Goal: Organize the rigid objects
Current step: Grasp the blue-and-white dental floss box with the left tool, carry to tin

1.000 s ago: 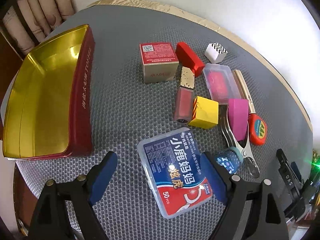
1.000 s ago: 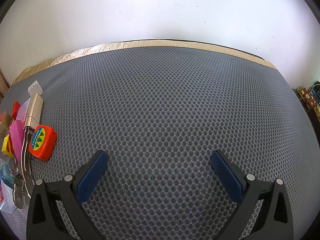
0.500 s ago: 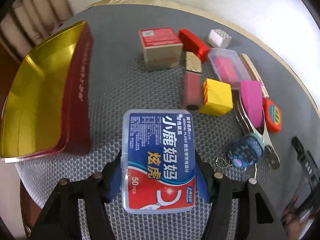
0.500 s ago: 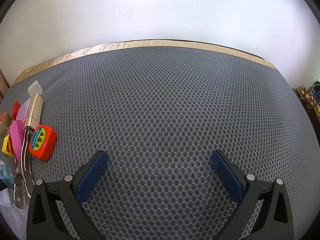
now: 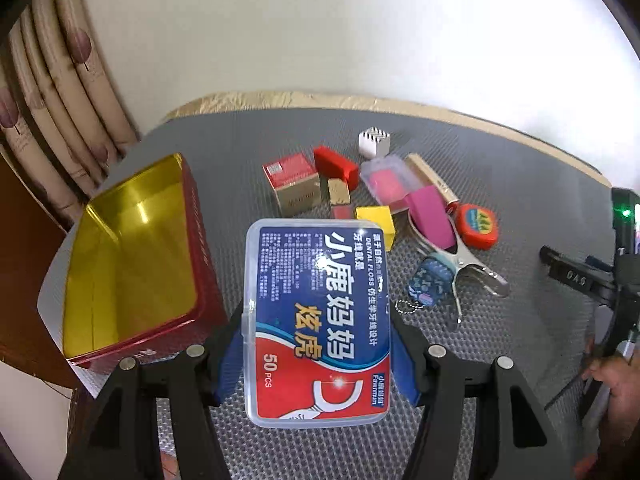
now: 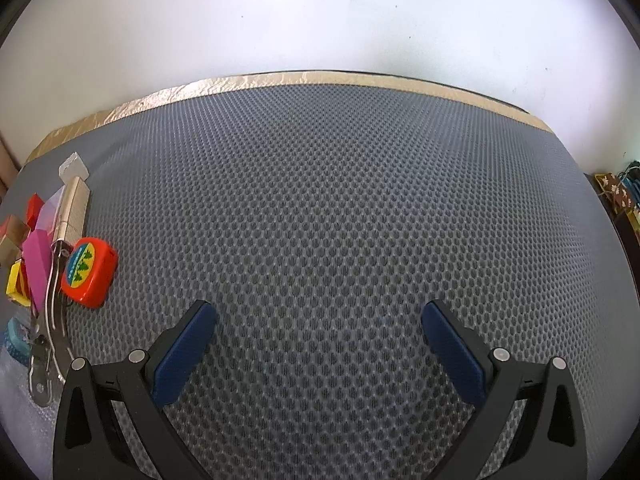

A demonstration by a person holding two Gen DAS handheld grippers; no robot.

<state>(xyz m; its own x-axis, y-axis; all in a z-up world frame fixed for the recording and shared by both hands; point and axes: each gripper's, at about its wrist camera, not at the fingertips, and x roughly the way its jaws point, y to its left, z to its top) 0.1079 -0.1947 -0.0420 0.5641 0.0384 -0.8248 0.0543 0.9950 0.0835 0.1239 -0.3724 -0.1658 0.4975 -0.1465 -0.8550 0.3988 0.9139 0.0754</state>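
Dental floss box (image 5: 318, 320) now clamped between blue pads (image 5: 230, 354) of left gripper (image 5: 318, 360), lifted clear of grey mesh mat (image 5: 500, 184); a second ago it lay flat on mat between spread fingers. Gold-lined red tin (image 5: 132, 256) sits left of the claw, near. Ahead-right: yellow block (image 5: 376, 218), pink block (image 5: 430, 216), metal clip (image 5: 460, 264), orange tape measure (image 5: 478, 226), blue keychain (image 5: 432, 280). View tilted up more than before, wall showing. Right gripper (image 6: 320, 354) unchanged, jaws wide apart, nothing between them, bare mat ahead, tape measure far left.
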